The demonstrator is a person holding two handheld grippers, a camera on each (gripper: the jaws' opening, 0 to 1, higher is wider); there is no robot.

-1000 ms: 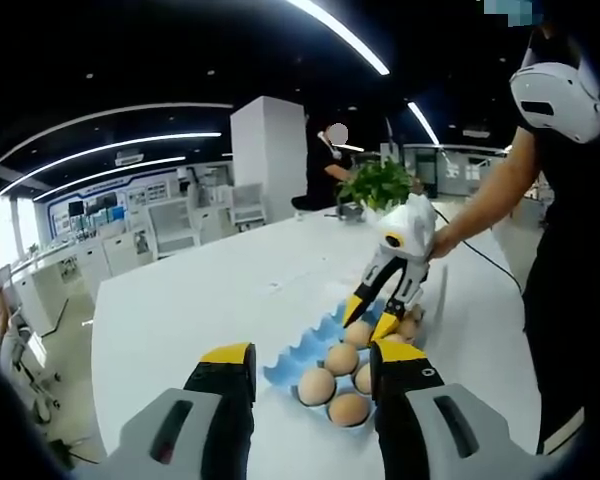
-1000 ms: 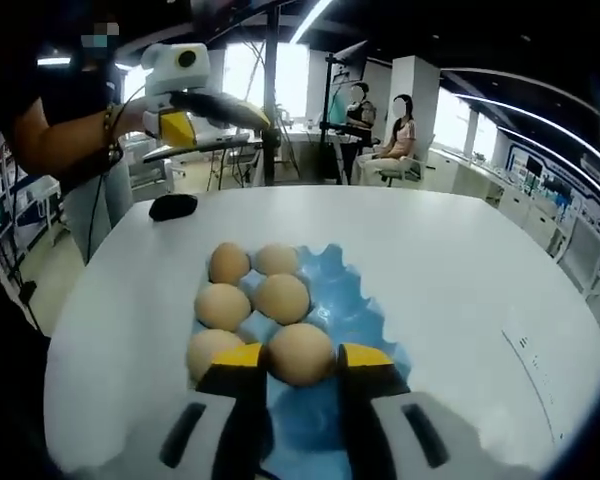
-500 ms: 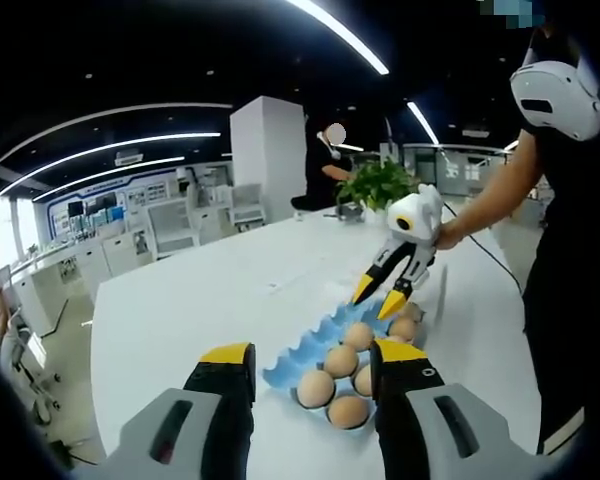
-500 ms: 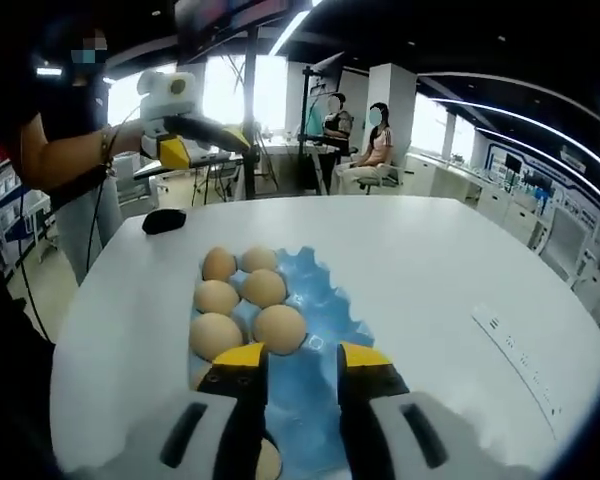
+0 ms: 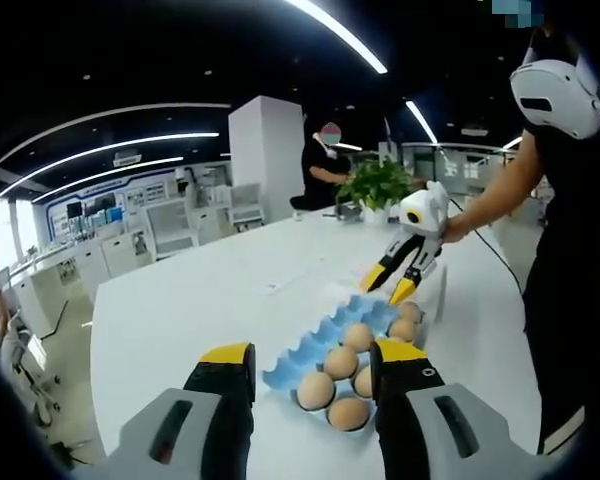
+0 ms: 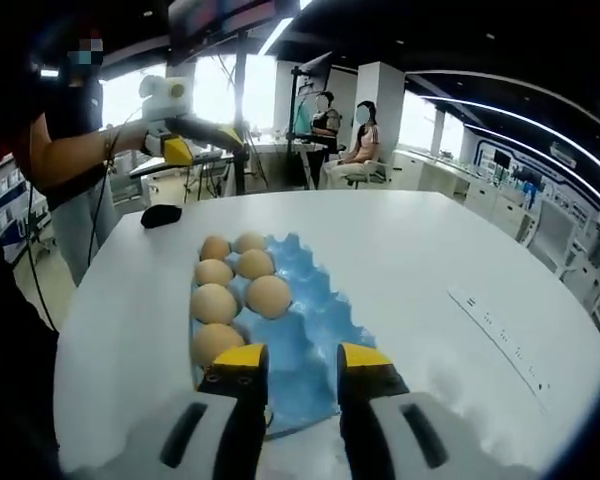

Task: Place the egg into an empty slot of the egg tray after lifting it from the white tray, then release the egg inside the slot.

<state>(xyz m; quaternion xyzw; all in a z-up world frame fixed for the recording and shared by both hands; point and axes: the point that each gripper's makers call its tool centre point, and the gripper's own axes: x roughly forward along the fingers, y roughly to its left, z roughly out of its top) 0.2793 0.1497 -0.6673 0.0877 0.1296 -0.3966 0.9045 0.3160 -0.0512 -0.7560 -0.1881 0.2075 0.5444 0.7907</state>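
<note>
We see the blue egg tray (image 6: pixel 310 320) on the white table (image 6: pixel 430 260), viewed along the right gripper (image 6: pixel 302 362), whose jaws stand parted with nothing between them. Six eggs fill the tray's left side in two rows; the egg (image 6: pixel 269 295) nearest the bare blue slots sits seated in its cup, apart from the jaws. We judge the placing and the release done. In the left gripper view, the left gripper (image 5: pixel 310 362) is likewise spread and empty, held above the near end of the same tray (image 5: pixel 310 350), with the right gripper (image 5: pixel 395 283) raised above the far end. A white tray cannot be made out; a dark object (image 6: pixel 161 215) lies on the table's far edge.
</note>
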